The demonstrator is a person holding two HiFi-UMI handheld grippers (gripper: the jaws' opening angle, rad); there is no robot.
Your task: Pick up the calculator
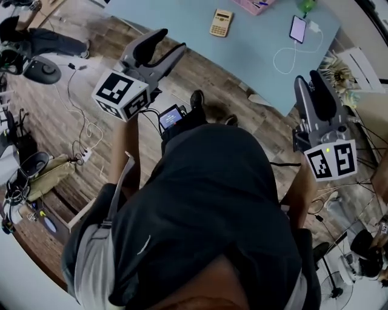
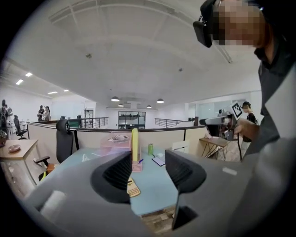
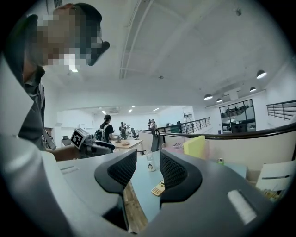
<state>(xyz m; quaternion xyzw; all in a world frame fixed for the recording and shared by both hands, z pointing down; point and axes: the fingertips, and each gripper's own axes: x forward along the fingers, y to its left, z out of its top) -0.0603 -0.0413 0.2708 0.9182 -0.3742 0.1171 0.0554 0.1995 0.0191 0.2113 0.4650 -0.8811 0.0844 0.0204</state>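
Calculator [image 1: 221, 23] first: it lies flat on the pale blue surface [image 1: 254, 57], toward the far side, away from the person and well apart from both tools. From above, its long axis runs away from the person with a slight slant. The keypad end looks to be the nearer one and the display end the farther, though it is small and I would not swear to it. A phone [image 1: 297, 28] on a white cable [image 1: 285, 59] lies off to its right, and a pink tray [image 1: 254, 5] sits at the far edge.

The left tongs [image 1: 170, 41] are held out over the wooden floor [image 1: 73, 115], short of the surface, jaws wide apart with nothing between them. In the left gripper view the calculator [image 2: 133, 187] peeks out beside the left-hand jaw. The right tongs [image 1: 309, 82] are held farther back, also gaping and empty.

The reach is what's in hand, I'd say. To do it well, the left tongs should come in low over the surface and span the calculator's narrow width, across the long axis. Being thin and flat, it could skid ahead of a jaw, so both jaws ought to meet the edges squarely before closing.
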